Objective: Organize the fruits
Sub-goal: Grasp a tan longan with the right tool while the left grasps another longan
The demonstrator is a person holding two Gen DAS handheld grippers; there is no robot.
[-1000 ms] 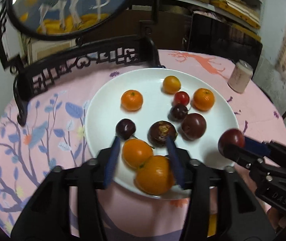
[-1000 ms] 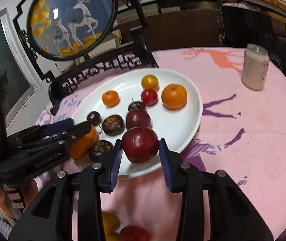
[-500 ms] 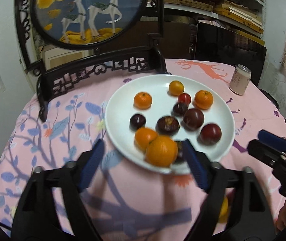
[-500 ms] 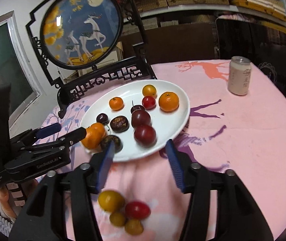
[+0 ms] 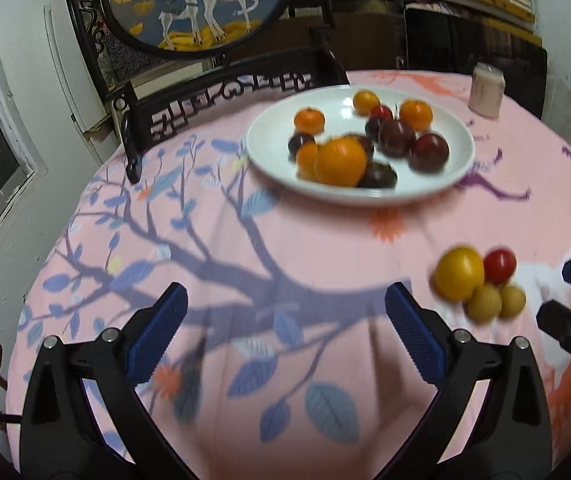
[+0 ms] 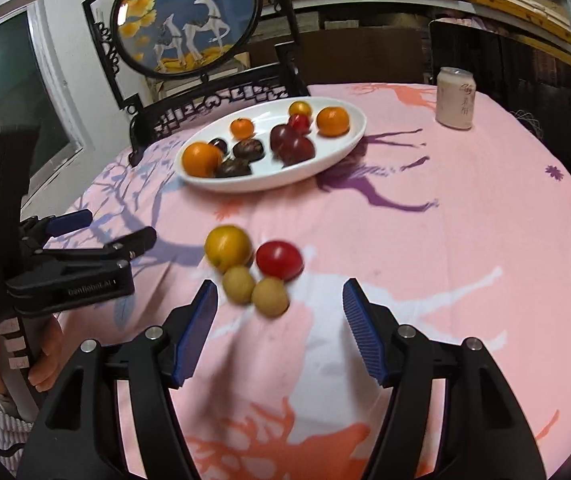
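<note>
Both tools are spread wide and empty: the right gripper (image 6: 279, 312) hovers just short of four loose fruits (image 6: 253, 268) near the tabletop's front edge, the left gripper (image 5: 285, 328) beside it. Packed touching on the soft pink tablecloth (image 6: 425, 240), a nudged fruit could roll off. Farther back sit the fruit-filled white plate (image 6: 349, 140), a can (image 6: 455, 98) and a carved deer screen (image 6: 189, 20).

Left gripper (image 5: 285, 320): jaws spread wide, nothing between the blue pads, fingers pointing to 12 o'clock.
Right gripper (image 6: 279, 312): jaws spread wide, empty, aimed at 12 o'clock.
Left hand (image 6: 43, 350): wrapped round the left gripper's handle.
</note>
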